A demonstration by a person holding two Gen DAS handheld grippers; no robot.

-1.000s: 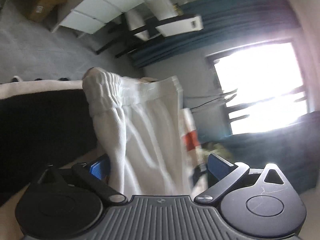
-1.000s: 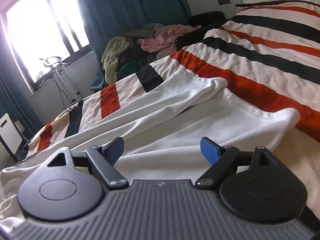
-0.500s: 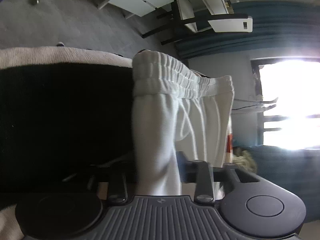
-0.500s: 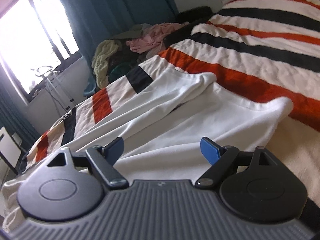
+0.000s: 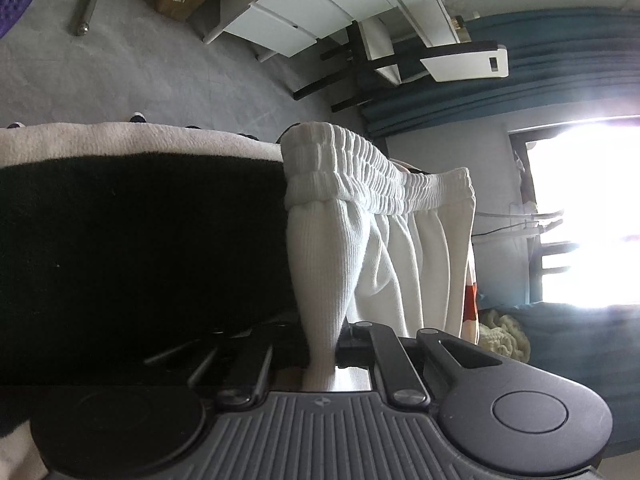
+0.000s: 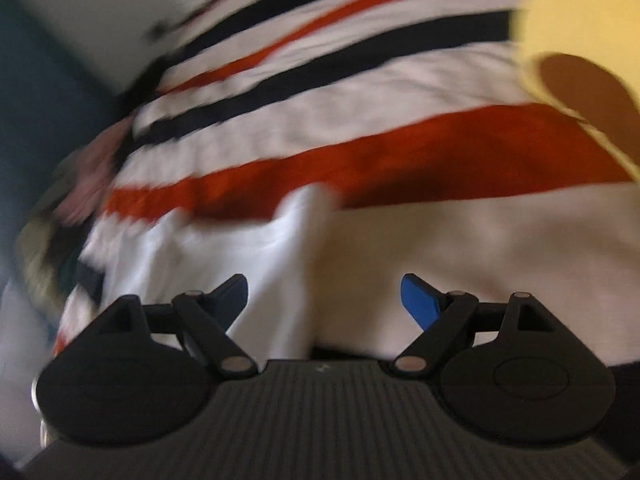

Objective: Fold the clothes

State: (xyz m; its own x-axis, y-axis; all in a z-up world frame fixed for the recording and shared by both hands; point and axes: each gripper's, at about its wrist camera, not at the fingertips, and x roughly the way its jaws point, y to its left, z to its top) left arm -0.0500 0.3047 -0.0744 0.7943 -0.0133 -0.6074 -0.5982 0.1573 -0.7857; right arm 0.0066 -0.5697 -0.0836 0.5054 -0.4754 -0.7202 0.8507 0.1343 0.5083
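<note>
White ribbed trousers (image 5: 376, 248) with an elastic waistband (image 5: 360, 168) lie on a striped bedspread (image 5: 132, 248). My left gripper (image 5: 324, 344) is shut on a fold of the white trousers near the waist. In the blurred right wrist view, the trouser leg ends (image 6: 240, 256) lie on the red, white and black striped bedspread (image 6: 360, 128). My right gripper (image 6: 324, 296) is open and empty, just above the white cloth, with its blue fingertips (image 6: 418, 298) wide apart.
Beyond the bed's edge are grey floor (image 5: 120, 72), a white drawer unit (image 5: 316, 8), a black-legged chair (image 5: 384, 64), teal curtains (image 5: 560, 40) and a bright window (image 5: 588, 208). A yellow pillow (image 6: 588, 20) lies at the upper right of the right wrist view.
My left gripper closed on the trousers' fold and rotated. My right gripper swung fast to the right along the bed, staying open; its view is now blurred.
</note>
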